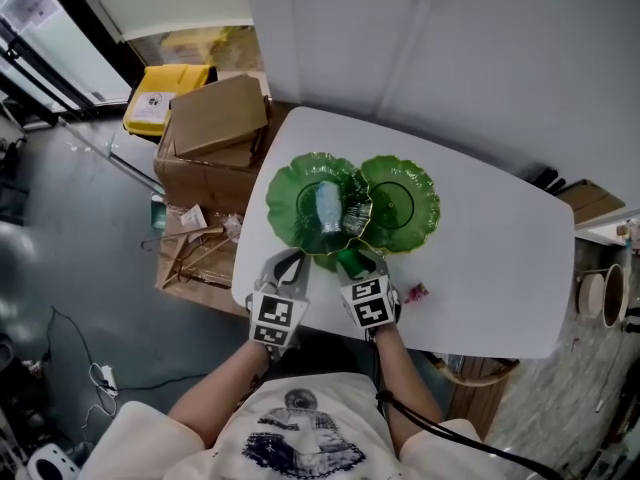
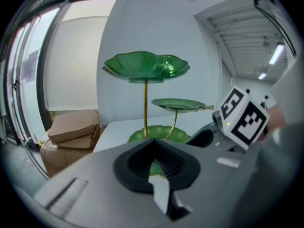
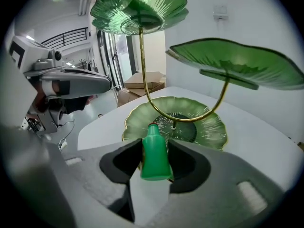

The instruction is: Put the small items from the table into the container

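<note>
Nearest me, the right gripper pinches a small green bottle between its jaws, cap pointing away. Beside it, the left gripper has its jaws pressed together on nothing. Just beyond the bottle I see the lowest leaf tray of the green stand on the white table; a pink item lies apart, right of the gripper.

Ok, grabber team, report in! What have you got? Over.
Right gripper shut on small green bottle, near bottom dish. Left gripper shut, empty. Gold stem close ahead of bottle. Pink item on table.
</note>
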The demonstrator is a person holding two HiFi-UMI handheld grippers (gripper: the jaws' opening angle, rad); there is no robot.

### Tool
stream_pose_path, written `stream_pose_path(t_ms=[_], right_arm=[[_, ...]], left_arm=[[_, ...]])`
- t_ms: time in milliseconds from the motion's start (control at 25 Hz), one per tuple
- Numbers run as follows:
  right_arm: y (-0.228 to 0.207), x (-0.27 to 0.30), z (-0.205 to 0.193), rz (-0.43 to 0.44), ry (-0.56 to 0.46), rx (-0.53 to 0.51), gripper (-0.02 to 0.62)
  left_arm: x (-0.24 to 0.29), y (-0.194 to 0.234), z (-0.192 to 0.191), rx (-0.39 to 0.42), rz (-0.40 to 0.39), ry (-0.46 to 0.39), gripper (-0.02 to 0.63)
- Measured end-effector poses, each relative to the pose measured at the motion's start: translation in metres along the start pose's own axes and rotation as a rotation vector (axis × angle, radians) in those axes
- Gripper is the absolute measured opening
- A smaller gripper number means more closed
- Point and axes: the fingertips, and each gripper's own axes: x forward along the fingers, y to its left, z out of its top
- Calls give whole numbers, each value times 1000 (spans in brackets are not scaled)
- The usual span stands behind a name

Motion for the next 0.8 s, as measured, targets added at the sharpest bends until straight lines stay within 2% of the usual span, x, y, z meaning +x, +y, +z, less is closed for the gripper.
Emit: stream_pose_path(t_ms=[800], right_arm=[[-4, 20, -1, 8, 43, -18, 170]], left_arm=[[8, 4, -4, -9, 0, 18, -11]])
